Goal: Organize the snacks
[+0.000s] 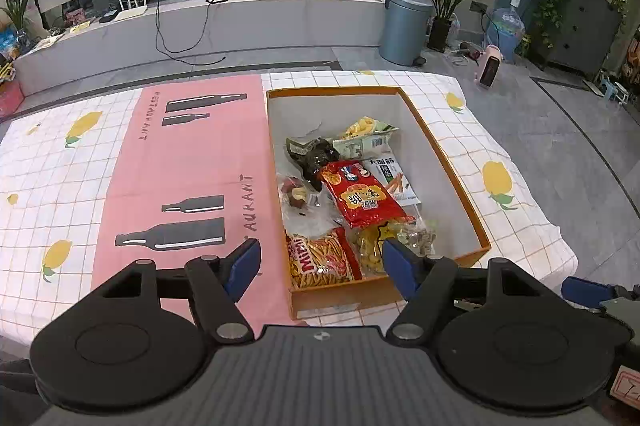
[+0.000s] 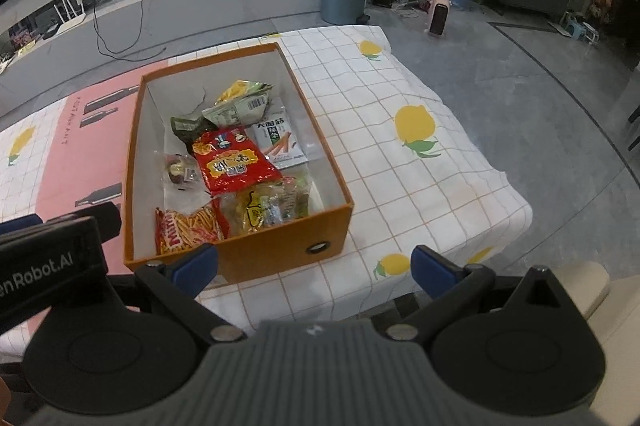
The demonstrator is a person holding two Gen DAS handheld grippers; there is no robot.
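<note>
An orange box (image 1: 452,170) (image 2: 280,250) stands on the table and holds several snack packs: a red pack (image 1: 360,198) (image 2: 232,162) on top, a Mimi stick-snack bag (image 1: 320,258) (image 2: 188,230) at the near end, a clear bag of yellow snacks (image 1: 372,242) (image 2: 264,206), a white pack (image 1: 390,174) (image 2: 280,142) and a dark pack (image 1: 316,156). My left gripper (image 1: 322,264) is open and empty, above the box's near end. My right gripper (image 2: 316,266) is open and empty, in front of the box's near wall.
The table has a white checked cloth with lemons (image 1: 496,178) (image 2: 412,124) and a pink mat (image 1: 188,166) left of the box. The left gripper's body (image 2: 48,258) shows at the left of the right wrist view. Beyond the table are a grey bin (image 1: 404,26) and a TV bench (image 1: 240,22).
</note>
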